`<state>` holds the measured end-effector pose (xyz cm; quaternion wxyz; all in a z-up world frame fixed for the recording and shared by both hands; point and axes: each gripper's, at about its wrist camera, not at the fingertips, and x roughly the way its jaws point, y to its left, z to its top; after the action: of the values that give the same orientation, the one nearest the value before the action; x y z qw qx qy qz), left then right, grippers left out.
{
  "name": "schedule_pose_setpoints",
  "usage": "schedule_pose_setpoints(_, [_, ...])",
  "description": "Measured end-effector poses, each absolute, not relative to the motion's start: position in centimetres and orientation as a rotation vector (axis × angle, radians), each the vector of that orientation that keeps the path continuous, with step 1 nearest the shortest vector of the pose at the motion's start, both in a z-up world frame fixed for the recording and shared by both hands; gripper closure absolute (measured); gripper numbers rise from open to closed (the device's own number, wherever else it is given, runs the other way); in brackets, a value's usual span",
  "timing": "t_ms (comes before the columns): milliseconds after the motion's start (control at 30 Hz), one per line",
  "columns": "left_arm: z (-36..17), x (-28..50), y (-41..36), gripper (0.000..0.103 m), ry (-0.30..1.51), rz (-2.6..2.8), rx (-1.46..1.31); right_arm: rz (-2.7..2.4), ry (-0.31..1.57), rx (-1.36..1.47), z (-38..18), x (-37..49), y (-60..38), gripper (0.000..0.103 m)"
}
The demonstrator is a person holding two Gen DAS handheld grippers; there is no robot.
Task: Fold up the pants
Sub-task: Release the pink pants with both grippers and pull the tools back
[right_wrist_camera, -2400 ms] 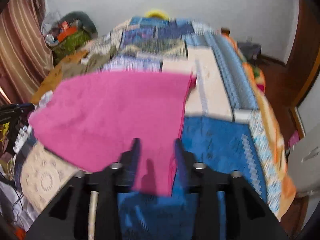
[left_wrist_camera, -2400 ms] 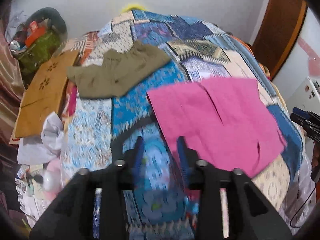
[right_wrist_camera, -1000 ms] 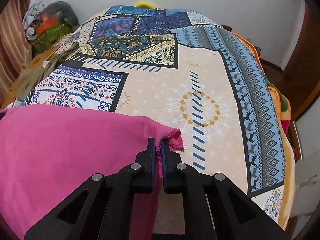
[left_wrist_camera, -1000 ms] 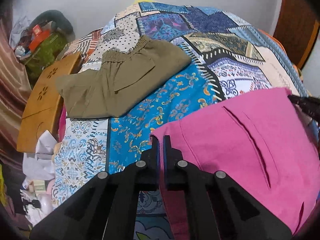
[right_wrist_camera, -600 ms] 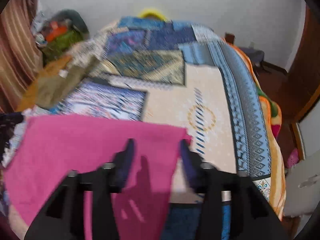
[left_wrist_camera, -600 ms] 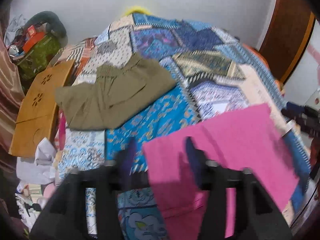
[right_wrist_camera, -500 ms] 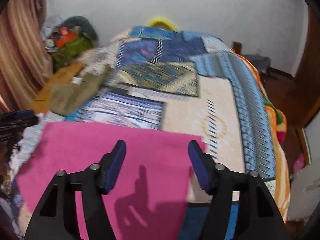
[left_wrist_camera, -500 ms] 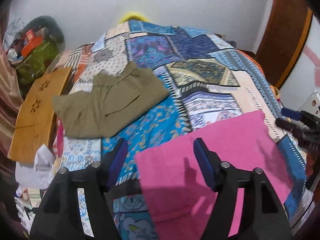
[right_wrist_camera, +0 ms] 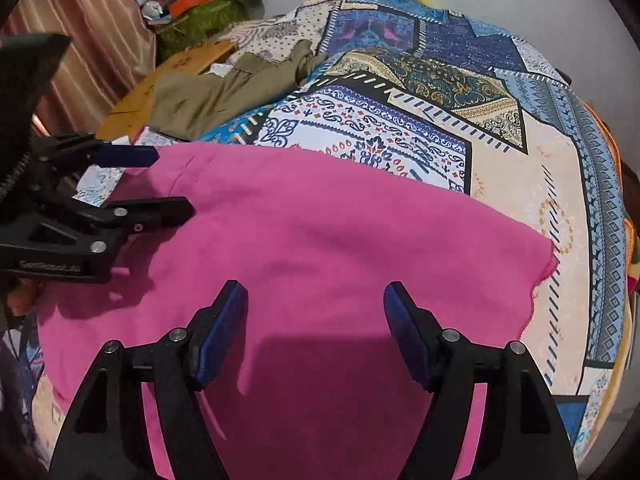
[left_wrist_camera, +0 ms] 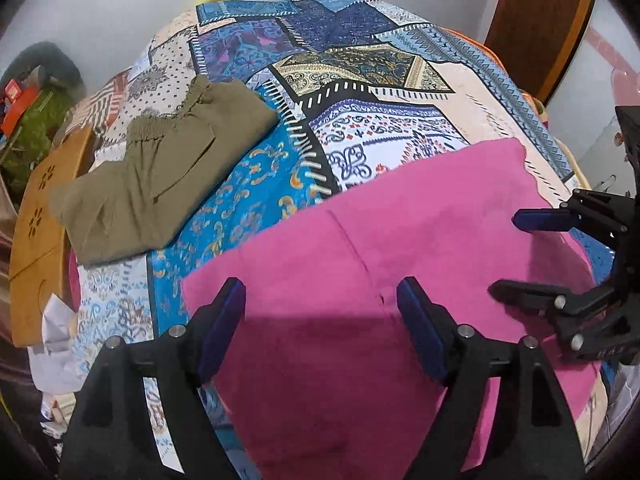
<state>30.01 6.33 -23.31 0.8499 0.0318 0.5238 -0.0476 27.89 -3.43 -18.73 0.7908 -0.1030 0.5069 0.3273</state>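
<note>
Fold just laid; my left gripper (left_wrist_camera: 320,320) and right gripper (right_wrist_camera: 316,320) have just opened wide, empty above pink pants (left_wrist_camera: 380,280). Next: regrip an edge for another fold.

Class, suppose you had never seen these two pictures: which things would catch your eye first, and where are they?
The pink pants stand out first, spread flat across the near end of the patchwork bedspread. Above them hover the left gripper and the right gripper, both open with nothing between their pads. Farther back on the left lie folded olive pants.
</note>
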Motion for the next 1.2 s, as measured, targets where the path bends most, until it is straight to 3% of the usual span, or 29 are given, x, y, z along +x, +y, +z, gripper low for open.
schedule_pose_setpoints(1033, [-20.3, 16.9, 9.0, 0.019, 1.079, 0.017, 0.125, 0.476, 1.110, -0.207, -17.4, 19.4, -14.2, 0.033])
schedule_pose_setpoints(1200, [-18.8, 15.6, 11.0, 0.019, 1.087, -0.018, -0.071, 0.485, 1.036, -0.158, -14.7, 18.9, -14.2, 0.033])
